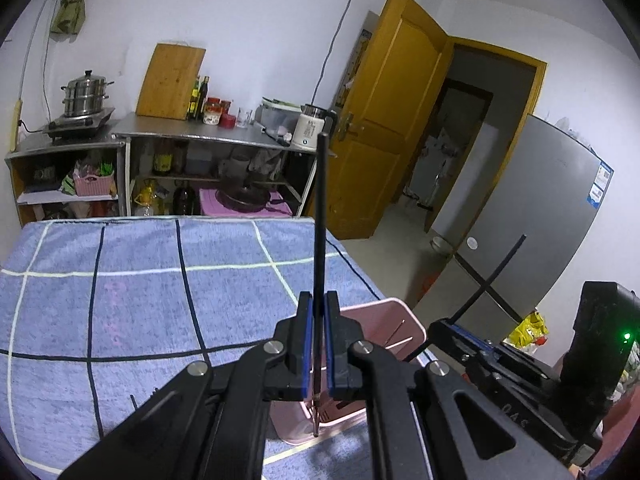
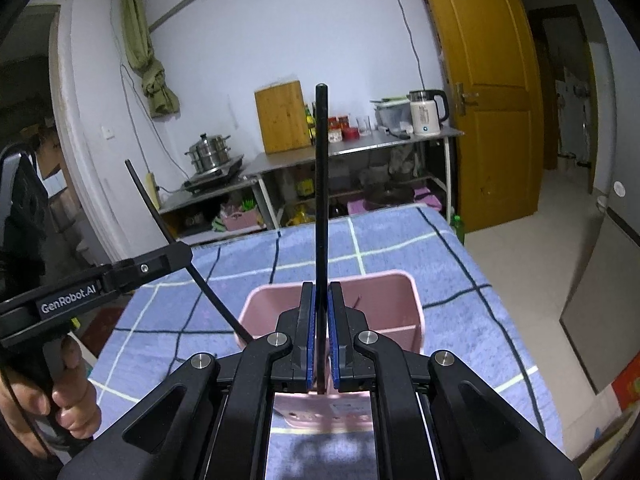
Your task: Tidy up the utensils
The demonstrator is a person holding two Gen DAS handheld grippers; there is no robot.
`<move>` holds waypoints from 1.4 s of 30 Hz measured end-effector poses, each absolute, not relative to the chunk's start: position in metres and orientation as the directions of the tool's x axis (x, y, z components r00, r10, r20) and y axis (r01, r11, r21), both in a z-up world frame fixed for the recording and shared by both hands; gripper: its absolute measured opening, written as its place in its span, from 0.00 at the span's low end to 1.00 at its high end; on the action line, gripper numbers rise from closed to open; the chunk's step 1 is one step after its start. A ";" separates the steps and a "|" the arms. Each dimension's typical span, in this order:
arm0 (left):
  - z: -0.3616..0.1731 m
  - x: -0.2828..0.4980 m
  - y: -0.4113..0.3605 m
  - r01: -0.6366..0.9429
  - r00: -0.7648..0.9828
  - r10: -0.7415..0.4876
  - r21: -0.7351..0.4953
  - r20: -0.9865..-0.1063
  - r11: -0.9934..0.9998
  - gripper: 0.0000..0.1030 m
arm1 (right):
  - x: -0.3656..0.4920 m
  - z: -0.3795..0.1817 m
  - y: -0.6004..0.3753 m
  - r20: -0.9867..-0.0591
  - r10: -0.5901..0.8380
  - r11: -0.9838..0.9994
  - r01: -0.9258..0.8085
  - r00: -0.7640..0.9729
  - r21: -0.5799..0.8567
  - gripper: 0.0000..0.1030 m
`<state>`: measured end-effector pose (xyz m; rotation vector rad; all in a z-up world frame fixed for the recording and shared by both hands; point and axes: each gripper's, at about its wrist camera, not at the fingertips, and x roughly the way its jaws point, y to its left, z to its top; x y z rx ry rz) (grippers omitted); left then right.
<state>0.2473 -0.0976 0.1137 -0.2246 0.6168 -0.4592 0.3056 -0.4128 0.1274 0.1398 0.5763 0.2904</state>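
Up close in the left wrist view, the left gripper [image 1: 319,344] has its blue-padded fingers [image 1: 307,344] clenched on a black chopstick [image 1: 320,216] that stands nearly upright between them, its lower tip reaching down to the near wall of a pink plastic basket [image 1: 394,316]. That basket sits on a blue checked cloth [image 1: 140,288] covering the bench, near its right edge. Off to the right the right gripper [image 1: 452,326] shows from the side — it grips a second chopstick [image 1: 496,276], slanted up to the right.

From the right wrist view, the right gripper [image 2: 319,336] is likewise clamped on its black chopstick [image 2: 321,184], upright, with the basket [image 2: 400,304] directly beyond and below the fingers [image 2: 307,336]. At left the left gripper [image 2: 176,254] holds its chopstick [image 2: 160,216] tilted, its lower end just at the basket's left rim — a person's hand [image 2: 68,396] wraps the handle.
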 end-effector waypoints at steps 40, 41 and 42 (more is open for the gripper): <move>0.138 0.159 -0.056 0.290 0.832 -0.375 -0.256 -0.408 0.922 0.41 | 0.236 0.121 -0.410 -0.514 0.330 0.944 -0.283 0.792 0.169 0.22; 0.139 0.155 -0.055 0.286 0.838 -0.368 -0.251 -0.403 0.925 0.41 | 0.233 0.122 -0.409 -0.514 0.332 0.943 -0.286 0.791 0.169 0.22; 0.138 0.152 -0.053 0.282 0.841 -0.363 -0.247 -0.401 0.927 0.41 | 0.230 0.122 -0.409 -0.514 0.334 0.942 -0.289 0.790 0.169 0.22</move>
